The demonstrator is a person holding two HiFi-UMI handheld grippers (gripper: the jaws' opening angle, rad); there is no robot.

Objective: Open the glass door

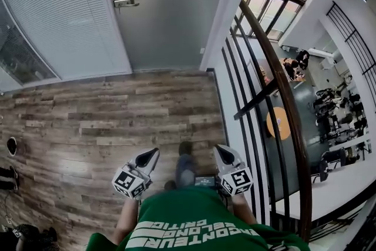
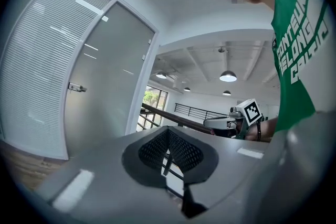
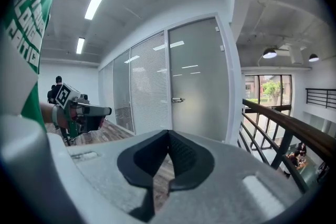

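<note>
The frosted glass door (image 1: 170,9) stands shut at the far end of the wooden floor, with a metal lever handle (image 1: 126,3) on its left edge. Both grippers are held low in front of me, well short of the door. My left gripper (image 1: 153,154) and my right gripper (image 1: 219,150) point towards it, side by side. In the left gripper view the jaws meet at their tips (image 2: 169,130) with nothing between them, and the handle (image 2: 76,87) is far off to the left. In the right gripper view the jaws (image 3: 169,134) are likewise shut and empty, with the handle (image 3: 178,99) ahead.
A glass wall with white blinds (image 1: 59,9) runs left of the door. A dark railing with a wooden rail (image 1: 276,79) borders the walkway on the right, over an atrium below. Dark objects (image 1: 12,147) lie at the left edge. A person (image 3: 54,89) stands far back.
</note>
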